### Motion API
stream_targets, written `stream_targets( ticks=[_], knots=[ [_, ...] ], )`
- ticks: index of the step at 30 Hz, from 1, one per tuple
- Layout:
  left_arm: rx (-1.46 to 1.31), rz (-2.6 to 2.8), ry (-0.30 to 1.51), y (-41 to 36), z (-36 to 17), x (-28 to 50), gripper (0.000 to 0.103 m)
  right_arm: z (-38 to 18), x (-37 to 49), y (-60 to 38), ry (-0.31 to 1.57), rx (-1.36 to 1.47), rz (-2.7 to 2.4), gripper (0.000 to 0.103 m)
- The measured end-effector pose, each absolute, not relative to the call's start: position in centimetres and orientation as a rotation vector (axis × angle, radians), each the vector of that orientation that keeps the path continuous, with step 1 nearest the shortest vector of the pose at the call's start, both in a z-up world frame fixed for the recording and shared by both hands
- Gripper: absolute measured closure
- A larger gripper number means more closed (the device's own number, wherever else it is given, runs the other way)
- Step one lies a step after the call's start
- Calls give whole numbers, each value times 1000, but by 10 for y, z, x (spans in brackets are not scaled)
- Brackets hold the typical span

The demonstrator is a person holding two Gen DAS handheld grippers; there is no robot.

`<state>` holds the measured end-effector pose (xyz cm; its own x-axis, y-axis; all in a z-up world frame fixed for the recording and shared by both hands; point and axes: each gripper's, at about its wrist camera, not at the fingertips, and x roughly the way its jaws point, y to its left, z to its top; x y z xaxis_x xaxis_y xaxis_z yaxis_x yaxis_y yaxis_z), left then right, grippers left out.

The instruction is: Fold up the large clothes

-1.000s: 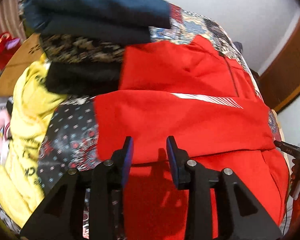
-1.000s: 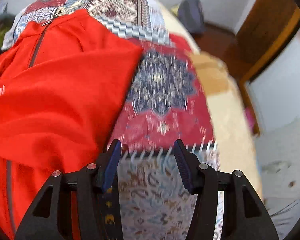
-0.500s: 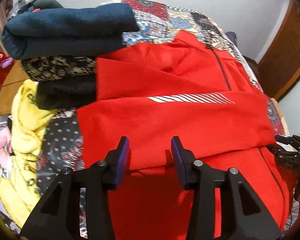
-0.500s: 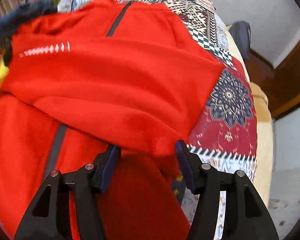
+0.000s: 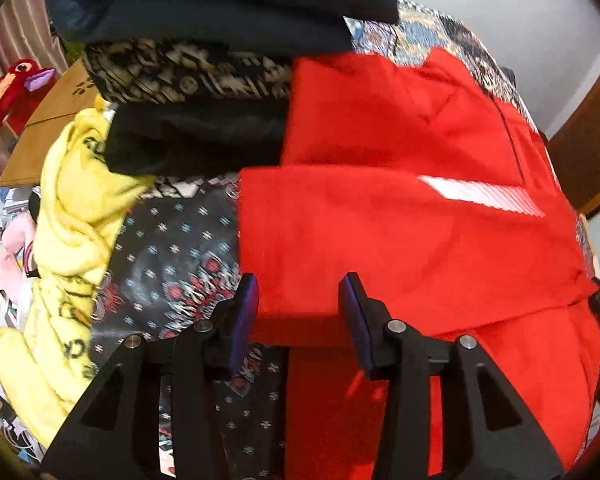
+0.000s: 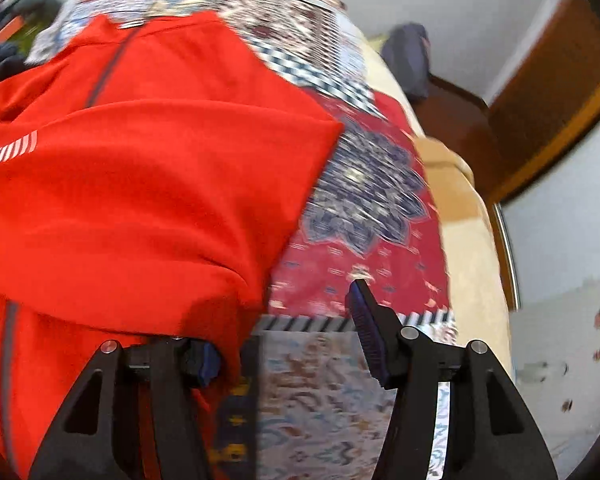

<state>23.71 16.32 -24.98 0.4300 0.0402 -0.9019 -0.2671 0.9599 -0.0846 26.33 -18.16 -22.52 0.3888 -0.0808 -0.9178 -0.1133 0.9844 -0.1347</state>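
A red zip jacket (image 5: 400,236) lies spread on a patterned bedspread (image 5: 172,256), its sleeves folded across the body, with a white striped patch showing. It also fills the left of the right wrist view (image 6: 140,200). My left gripper (image 5: 298,316) is open at the left corner of the folded sleeve, with red cloth between its fingers. My right gripper (image 6: 288,320) is open at the jacket's right edge; its left finger is hidden under the red cloth, its right finger (image 6: 366,328) is over the bedspread (image 6: 364,240).
A stack of folded clothes (image 5: 204,60), dark blue on top, stands at the far left of the bed. A yellow garment (image 5: 68,248) lies crumpled along the left edge. A red plush toy (image 5: 16,92) sits beyond. The bed's right edge (image 6: 472,240) drops off by a wooden door frame.
Both grippers have shifted sideways along the jacket's near fold: the left toward its left corner, the right toward its right edge. Both stay open. The jacket has not moved.
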Motion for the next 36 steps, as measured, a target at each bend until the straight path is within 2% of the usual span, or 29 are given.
stream_targets(
  ticks=[4, 10, 19, 28, 30, 36],
  knots=[
    [-183, 180, 1139, 151, -263, 241, 59, -230, 266, -199, 1237, -56, 53, 50],
    [-102, 183, 1157, 139, -263, 241, 58, -215, 249, -200, 1261, -66, 134, 49],
    [-22, 70, 1014, 108, -191, 258, 58, -161, 260, -191, 1124, 0, 221, 49],
    [-22, -63, 894, 82, -137, 337, 53, -118, 318, -161, 956, 46, 292, 49],
    [-12, -86, 892, 75, -139, 362, 48, -116, 335, -157, 921, 61, 272, 49],
    [-43, -104, 959, 67, -166, 433, 48, -127, 379, -145, 933, 102, 289, 49]
  ],
)
